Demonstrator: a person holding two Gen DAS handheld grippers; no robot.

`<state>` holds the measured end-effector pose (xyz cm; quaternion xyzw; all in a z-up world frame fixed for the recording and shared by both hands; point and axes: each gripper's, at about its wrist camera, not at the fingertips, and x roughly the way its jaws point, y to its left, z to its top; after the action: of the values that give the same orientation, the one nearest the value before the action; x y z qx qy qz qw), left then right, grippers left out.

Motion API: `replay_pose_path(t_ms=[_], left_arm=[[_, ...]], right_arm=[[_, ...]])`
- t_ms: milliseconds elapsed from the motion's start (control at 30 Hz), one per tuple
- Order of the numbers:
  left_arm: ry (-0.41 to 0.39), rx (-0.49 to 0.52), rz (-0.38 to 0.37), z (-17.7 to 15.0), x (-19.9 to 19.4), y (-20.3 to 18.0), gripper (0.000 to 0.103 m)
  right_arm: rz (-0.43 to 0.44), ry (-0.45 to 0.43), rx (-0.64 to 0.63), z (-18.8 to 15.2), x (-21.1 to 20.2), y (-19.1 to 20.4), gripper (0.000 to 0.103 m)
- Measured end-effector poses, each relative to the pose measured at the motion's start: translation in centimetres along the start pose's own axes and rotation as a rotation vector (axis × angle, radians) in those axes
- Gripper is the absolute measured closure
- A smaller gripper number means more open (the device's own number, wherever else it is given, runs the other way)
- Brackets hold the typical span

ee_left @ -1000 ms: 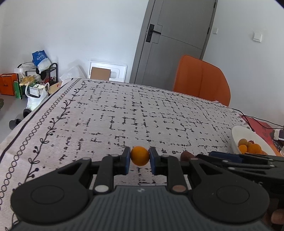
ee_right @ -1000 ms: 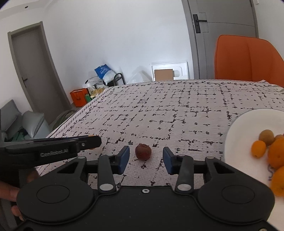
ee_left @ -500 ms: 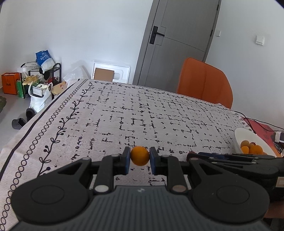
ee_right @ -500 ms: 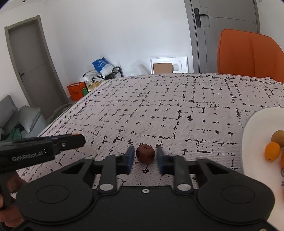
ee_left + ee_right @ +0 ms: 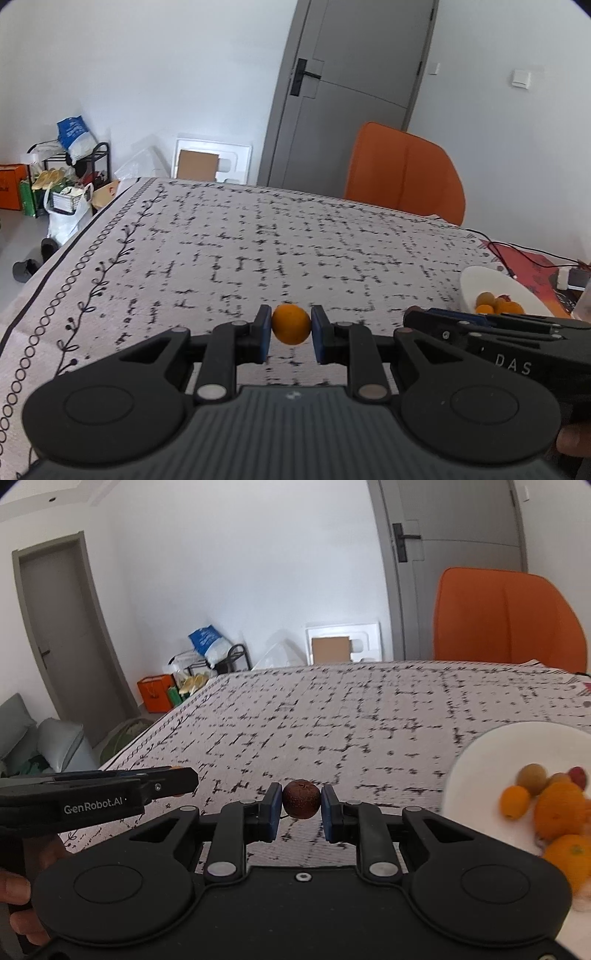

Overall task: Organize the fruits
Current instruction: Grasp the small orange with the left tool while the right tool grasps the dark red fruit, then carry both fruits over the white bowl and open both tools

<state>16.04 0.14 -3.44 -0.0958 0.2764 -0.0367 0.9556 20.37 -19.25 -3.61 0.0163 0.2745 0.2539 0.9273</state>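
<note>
My left gripper (image 5: 291, 334) is shut on a small orange fruit (image 5: 291, 324) and holds it above the patterned tablecloth (image 5: 258, 251). My right gripper (image 5: 301, 810) is shut on a dark brown wrinkled fruit (image 5: 301, 798), lifted off the cloth. A white plate (image 5: 491, 746) with several orange and yellow fruits (image 5: 554, 808) lies to the right; it also shows in the left wrist view (image 5: 491, 282). The left gripper appears from the side in the right wrist view (image 5: 110, 794), to the left of the brown fruit.
An orange chair (image 5: 404, 177) stands at the table's far side, before a grey door (image 5: 351, 92). Cables and a red mat (image 5: 524, 258) lie at the far right of the table. Bags and a rack (image 5: 62, 184) stand on the floor at left.
My right gripper closed on the brown fruit and lifted it off the cloth. My left gripper, holding the orange fruit all along, has risen a little.
</note>
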Motion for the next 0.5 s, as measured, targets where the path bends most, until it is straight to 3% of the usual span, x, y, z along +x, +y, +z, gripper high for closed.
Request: replay_pose_path(t_ms=[500], left_arm=[[-0.013, 0.087, -0.08, 0.3, -0.3, -5.6, 0.082]], right_arm=[[-0.069, -0.092, 0.063, -0.5, -5.3, -3.6, 0.082]])
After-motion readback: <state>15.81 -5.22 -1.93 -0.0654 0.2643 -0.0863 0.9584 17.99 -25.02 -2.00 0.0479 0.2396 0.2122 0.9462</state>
